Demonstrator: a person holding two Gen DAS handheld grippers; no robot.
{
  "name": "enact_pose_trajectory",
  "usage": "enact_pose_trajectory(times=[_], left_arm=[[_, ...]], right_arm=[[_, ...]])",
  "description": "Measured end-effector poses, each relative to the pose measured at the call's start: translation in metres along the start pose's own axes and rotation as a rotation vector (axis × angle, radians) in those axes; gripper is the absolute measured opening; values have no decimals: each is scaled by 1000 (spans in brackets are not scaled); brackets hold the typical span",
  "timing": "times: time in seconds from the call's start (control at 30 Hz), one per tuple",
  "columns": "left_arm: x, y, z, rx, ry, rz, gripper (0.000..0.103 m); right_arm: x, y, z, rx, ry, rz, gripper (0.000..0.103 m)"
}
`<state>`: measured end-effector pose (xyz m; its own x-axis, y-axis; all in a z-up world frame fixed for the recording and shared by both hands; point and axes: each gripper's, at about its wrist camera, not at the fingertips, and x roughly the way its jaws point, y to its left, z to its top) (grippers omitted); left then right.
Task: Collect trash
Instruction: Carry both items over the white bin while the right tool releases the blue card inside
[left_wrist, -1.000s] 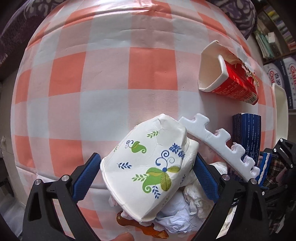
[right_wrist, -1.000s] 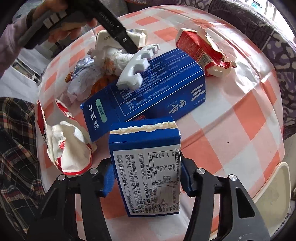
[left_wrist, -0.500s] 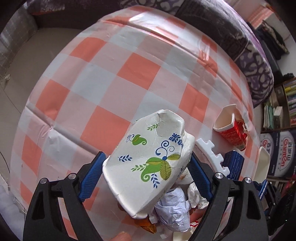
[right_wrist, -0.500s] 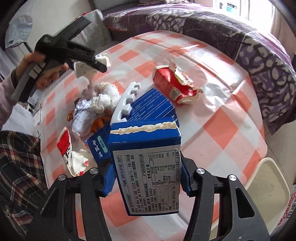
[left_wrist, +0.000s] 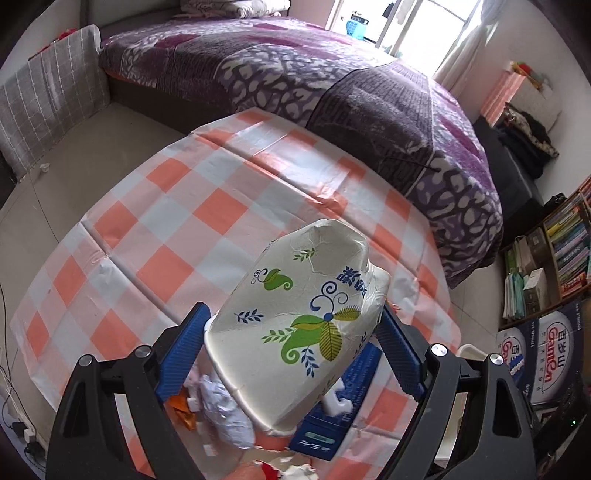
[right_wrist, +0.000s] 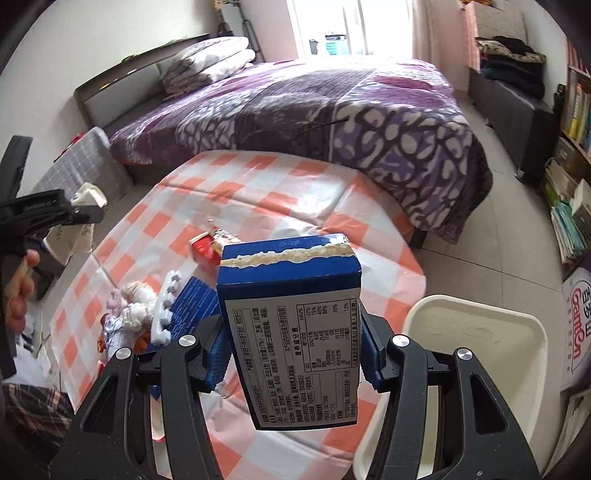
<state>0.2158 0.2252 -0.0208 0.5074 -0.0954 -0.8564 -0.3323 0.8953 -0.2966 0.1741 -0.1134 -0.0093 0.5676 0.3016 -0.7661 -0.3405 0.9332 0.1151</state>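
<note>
My left gripper (left_wrist: 291, 325) is shut on a crumpled white paper bowl (left_wrist: 303, 295) with green and blue leaf prints, held in the air over the checked table (left_wrist: 177, 221). In the right wrist view this gripper (right_wrist: 79, 216) shows at the left edge in a person's hand. My right gripper (right_wrist: 291, 334) is shut on a blue carton (right_wrist: 291, 291) with a torn white top edge and a nutrition label, lifted above the table's near right corner. On the table lie crumpled white paper (left_wrist: 225, 410), a flat blue box (right_wrist: 195, 302), a white notched foam strip (right_wrist: 166, 310) and a torn red carton (right_wrist: 202, 251).
A white plastic bin (right_wrist: 469, 350) stands on the floor right of the table, below my right gripper. A bed with a purple patterned cover (right_wrist: 332, 110) runs behind the table. Bookshelves (left_wrist: 565, 243) and a printed box (left_wrist: 546, 365) are at the right. A plaid sleeve (right_wrist: 33, 413) is at lower left.
Both grippers rose from the table with their loads still gripped. The views tilted up, so the bed and the room came in. The white bin now shows beside the blue carton.
</note>
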Motion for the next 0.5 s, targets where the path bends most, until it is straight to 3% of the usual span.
enact_pose_trajectory(times=[0.2, 0.5], left_arm=[[23, -73, -22, 45, -97, 25, 87], [39, -145, -45, 157, -196, 40, 87]], right_arm=[[15, -28, -17, 119, -21, -102, 54], [17, -68, -34, 258, -72, -248, 54]])
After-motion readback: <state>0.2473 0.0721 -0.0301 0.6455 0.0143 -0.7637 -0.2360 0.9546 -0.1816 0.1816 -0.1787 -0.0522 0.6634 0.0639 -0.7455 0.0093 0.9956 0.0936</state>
